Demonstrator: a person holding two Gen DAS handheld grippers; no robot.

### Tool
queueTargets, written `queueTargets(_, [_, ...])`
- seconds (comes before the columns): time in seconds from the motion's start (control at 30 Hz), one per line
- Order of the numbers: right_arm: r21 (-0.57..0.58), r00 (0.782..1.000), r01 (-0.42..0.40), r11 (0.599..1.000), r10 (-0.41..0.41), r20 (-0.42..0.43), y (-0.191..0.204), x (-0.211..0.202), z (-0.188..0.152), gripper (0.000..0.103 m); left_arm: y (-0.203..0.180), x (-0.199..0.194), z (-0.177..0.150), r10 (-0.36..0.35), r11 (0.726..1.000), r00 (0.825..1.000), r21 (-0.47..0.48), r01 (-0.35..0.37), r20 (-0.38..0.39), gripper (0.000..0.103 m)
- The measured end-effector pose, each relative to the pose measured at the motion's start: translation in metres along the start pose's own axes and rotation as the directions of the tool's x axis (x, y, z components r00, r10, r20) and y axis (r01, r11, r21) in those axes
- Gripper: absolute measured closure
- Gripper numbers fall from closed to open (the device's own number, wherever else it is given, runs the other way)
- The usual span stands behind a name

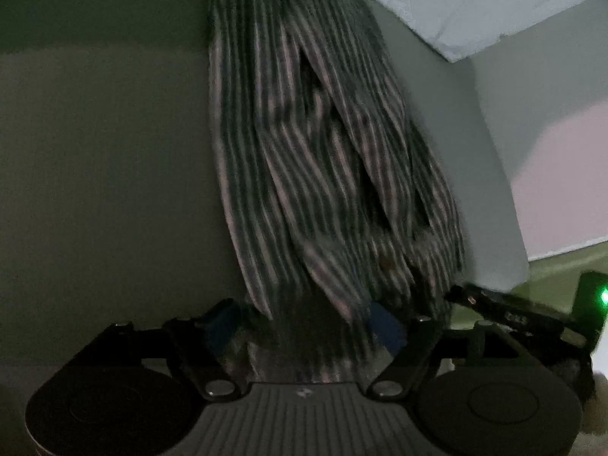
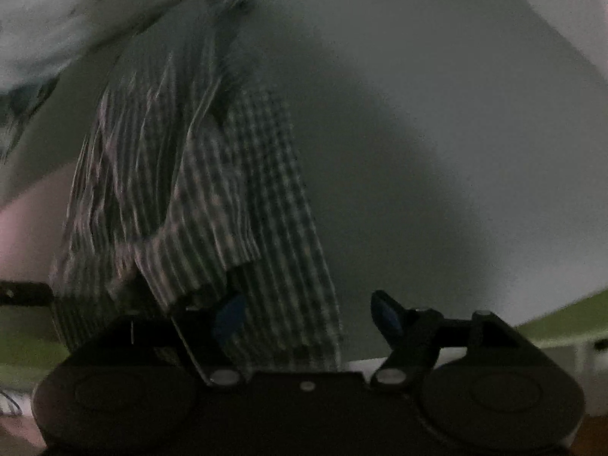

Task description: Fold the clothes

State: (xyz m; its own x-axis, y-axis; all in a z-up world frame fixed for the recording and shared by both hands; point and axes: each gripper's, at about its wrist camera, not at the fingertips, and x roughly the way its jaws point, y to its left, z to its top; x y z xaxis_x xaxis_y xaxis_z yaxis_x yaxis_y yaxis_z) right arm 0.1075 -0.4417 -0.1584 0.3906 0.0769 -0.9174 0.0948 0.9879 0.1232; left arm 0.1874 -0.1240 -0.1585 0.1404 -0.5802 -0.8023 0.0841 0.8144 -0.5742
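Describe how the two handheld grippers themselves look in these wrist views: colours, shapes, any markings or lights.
Both are black. The left gripper has a ribbed grey centre plate with a small logo, two round housings, silver pivot bolts and blue fingertip pads. The right gripper has the same shape, with blue pads. In the left view, the right gripper's side shows a green light.

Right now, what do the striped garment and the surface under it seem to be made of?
The striped garment looks like thin woven cloth, perhaps cotton: it falls in soft folds and wrinkles, with a dull finish. The surface under it looks smooth, matte and pale grey-green, with no visible grain or weave; the dim, blurred pictures leave its material open.
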Motion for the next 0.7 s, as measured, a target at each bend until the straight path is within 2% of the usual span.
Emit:
queueTargets(0.07, [-0.056, 1.000, -0.019, 0.998, 0.018, -0.018, -0.003, 0.004, -0.005, 0.028, -0.005, 0.007, -0.015, 0.033, 0.999, 0.999, 0.002, -0.033, -0.028, 0.024])
queueTargets(0.2, [-0.079, 0.996, -0.078, 0.994, 0.075, -0.042, -0.013, 0.007, -0.015, 0.027, -0.004, 0.017, -0.022, 0.133, 0.991, 0.991, -0.015, -0.133, 0.027, 0.024])
queueTargets(0.3, [-0.080, 0.989, -0.123, 0.989, 0.115, -0.089, -0.021, 0.014, -0.021, 0.027, -0.002, 0.029, -0.017, 0.138, 0.990, 0.990, -0.022, -0.137, 0.036, 0.019])
queueTargets(0.37, [-0.089, 0.986, -0.141, 0.986, 0.131, -0.105, -0.026, 0.018, -0.023, 0.026, -0.002, 0.038, -0.015, 0.119, 0.993, 0.993, -0.014, -0.119, 0.014, 0.012])
queueTargets(0.47, [-0.094, 0.979, -0.171, 0.981, 0.159, -0.125, -0.034, 0.026, -0.023, 0.024, -0.003, 0.052, -0.015, 0.117, 0.993, 0.992, 0.026, -0.116, -0.046, 0.013])
queueTargets(0.57, [-0.129, 0.976, -0.182, 0.975, 0.163, -0.148, -0.034, 0.032, -0.021, 0.021, -0.013, 0.067, -0.015, 0.140, 0.987, 0.987, 0.087, -0.134, -0.073, 0.015])
queueTargets(0.6, [-0.145, 0.974, -0.185, 0.972, 0.162, -0.158, -0.034, 0.033, -0.021, 0.021, -0.017, 0.070, -0.015, 0.148, 0.985, 0.986, 0.105, -0.139, -0.079, 0.018])
queueTargets(0.63, [-0.150, 0.971, -0.194, 0.969, 0.168, -0.171, -0.034, 0.035, -0.021, 0.021, -0.020, 0.073, -0.014, 0.152, 0.983, 0.984, 0.116, -0.141, -0.089, 0.028])
queueTargets(0.67, [-0.154, 0.967, -0.204, 0.967, 0.174, -0.185, -0.035, 0.036, -0.021, 0.022, -0.022, 0.075, -0.013, 0.155, 0.983, 0.983, 0.117, -0.144, -0.096, 0.043])
queueTargets(0.7, [-0.145, 0.958, -0.223, 0.964, 0.190, -0.213, -0.036, 0.038, -0.021, 0.024, -0.022, 0.075, -0.013, 0.157, 0.984, 0.983, 0.102, -0.147, -0.099, 0.051])
